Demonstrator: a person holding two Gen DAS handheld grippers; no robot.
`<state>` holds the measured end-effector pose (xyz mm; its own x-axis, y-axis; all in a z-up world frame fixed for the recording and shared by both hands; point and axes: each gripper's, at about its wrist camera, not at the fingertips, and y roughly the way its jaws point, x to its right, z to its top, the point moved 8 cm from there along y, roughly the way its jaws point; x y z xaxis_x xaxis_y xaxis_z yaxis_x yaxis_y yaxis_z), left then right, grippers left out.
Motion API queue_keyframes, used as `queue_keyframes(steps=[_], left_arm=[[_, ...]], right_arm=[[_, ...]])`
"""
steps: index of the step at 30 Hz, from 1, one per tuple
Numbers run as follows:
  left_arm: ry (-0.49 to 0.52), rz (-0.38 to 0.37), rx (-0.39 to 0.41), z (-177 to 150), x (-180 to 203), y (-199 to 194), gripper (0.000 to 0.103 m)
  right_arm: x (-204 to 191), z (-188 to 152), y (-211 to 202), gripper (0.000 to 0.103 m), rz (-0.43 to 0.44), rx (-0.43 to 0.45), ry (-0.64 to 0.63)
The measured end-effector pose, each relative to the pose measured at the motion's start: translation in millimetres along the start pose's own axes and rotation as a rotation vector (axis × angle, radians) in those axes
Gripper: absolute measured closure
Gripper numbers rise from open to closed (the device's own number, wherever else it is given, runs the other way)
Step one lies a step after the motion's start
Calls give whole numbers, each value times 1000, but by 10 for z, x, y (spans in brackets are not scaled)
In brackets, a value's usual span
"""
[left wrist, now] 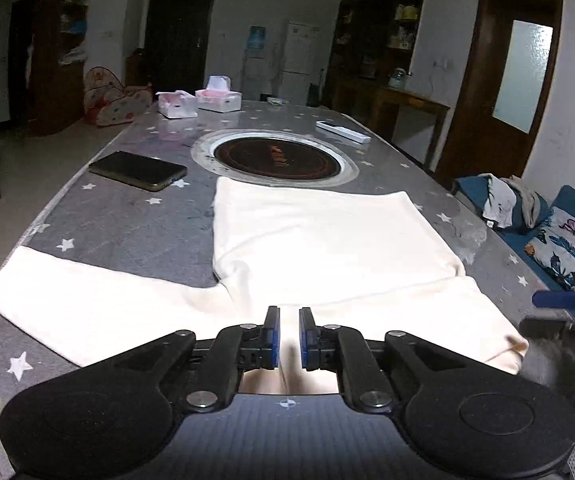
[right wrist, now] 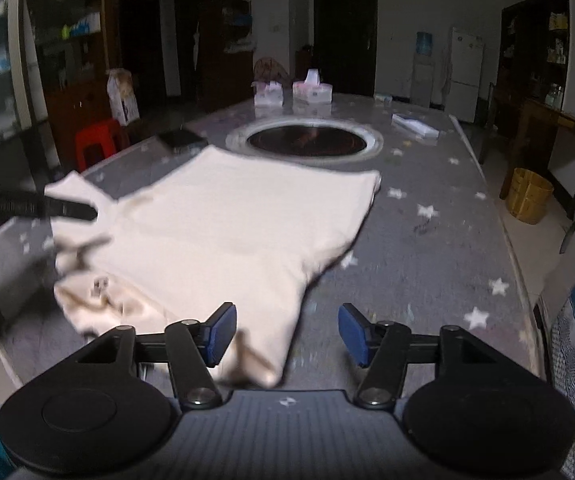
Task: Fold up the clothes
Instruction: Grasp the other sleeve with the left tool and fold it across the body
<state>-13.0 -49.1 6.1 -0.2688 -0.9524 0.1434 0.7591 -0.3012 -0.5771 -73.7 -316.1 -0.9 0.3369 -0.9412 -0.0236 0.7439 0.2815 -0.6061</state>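
A cream long-sleeved top [left wrist: 327, 240] lies spread on the grey star-patterned table [left wrist: 127, 220], body toward the round hob, sleeves out to both sides along the near edge. My left gripper [left wrist: 288, 336] is over the near middle of the top, its jaws nearly closed with a narrow gap; cloth shows between and under them, and I cannot tell if it is pinched. In the right wrist view the top [right wrist: 227, 232] lies ahead and left. My right gripper [right wrist: 287, 336] is open, above the end of one sleeve [right wrist: 259, 356] at the near edge.
A round inset hob [left wrist: 275, 156] sits mid-table. A dark phone [left wrist: 137, 170] lies to its left, a white remote [left wrist: 343, 131] to its right, tissue boxes [left wrist: 217, 98] at the far end. A blue sofa with clothes [left wrist: 547, 232] stands right of the table. A red stool [right wrist: 99, 140] and yellow bucket [right wrist: 527, 196] flank it.
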Motion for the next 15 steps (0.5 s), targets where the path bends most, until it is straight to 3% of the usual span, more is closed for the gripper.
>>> queue_keyframes(steps=[4, 8, 11, 15], left_arm=[[29, -45, 26, 27, 110, -1, 92], [40, -80, -27, -104, 154, 182, 92], [26, -57, -64, -195, 78, 336, 92], [-13, -20, -48, -180, -94, 320, 89]], right_arm=[[-13, 181, 149, 55, 27, 23, -6], [-86, 266, 389, 60, 83, 11, 13], [-137, 260, 569, 61, 96, -12, 7], [-138, 187, 714, 62, 83, -48, 6]])
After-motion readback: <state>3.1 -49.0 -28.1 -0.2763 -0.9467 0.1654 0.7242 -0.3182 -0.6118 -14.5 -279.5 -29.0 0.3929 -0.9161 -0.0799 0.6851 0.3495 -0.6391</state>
